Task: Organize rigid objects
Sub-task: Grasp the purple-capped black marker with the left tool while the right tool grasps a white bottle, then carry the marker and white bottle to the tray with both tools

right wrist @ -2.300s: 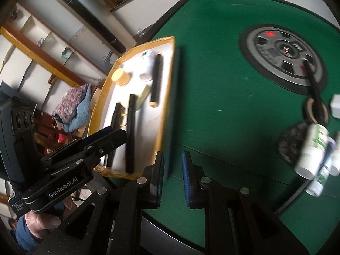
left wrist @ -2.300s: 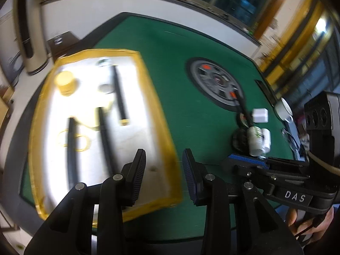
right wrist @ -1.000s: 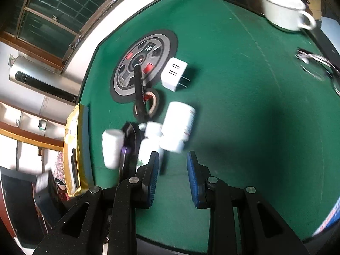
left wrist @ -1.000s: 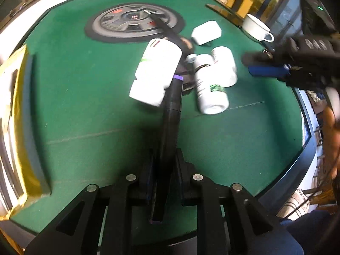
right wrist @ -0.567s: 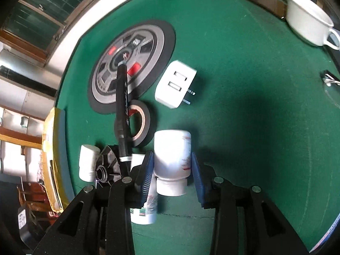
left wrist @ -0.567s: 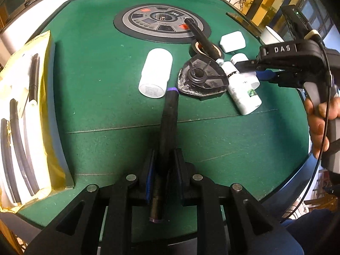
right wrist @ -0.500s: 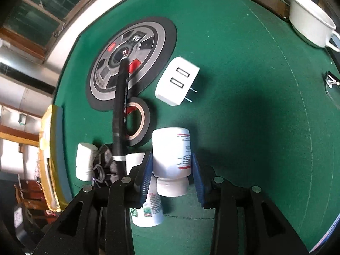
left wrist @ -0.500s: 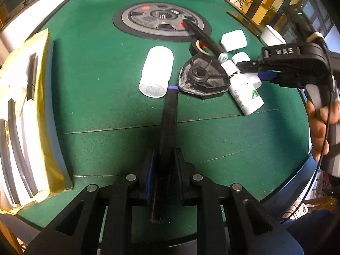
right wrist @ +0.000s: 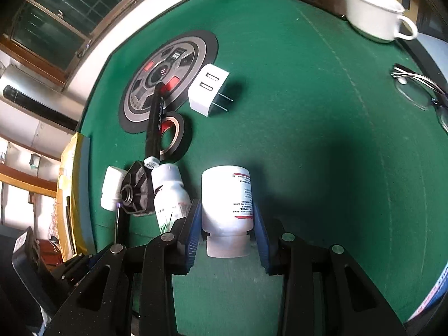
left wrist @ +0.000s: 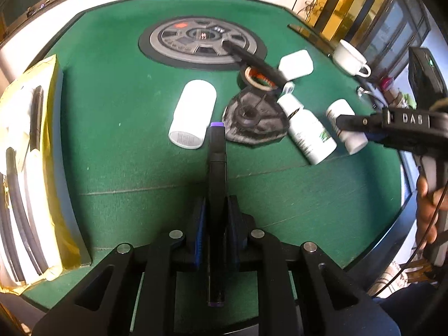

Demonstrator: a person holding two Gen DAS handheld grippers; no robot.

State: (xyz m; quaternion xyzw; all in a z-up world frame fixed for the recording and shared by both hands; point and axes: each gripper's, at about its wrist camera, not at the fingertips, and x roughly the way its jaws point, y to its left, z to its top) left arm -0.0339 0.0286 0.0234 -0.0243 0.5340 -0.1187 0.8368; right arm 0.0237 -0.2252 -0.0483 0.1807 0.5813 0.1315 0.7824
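Note:
My left gripper is shut on a black marker with purple ends, which sticks out forward above the green table. My right gripper is shut on a white bottle with a red-lined label, its pads pressing on both sides near the cap. The left wrist view shows that right gripper at the right, with the same bottle between its fingers. A plain white bottle and a green-labelled bottle lie on the felt.
A yellow-rimmed tray with black sticks lies at the left. Ahead lie a black triangular part, a tape roll under a black pen, a white charger and a round control disc. A white cup and glasses sit far right.
The right gripper came down over the red-labelled bottle and closed on it, then drew it to the right of the pile. The left gripper kept hold of the marker.

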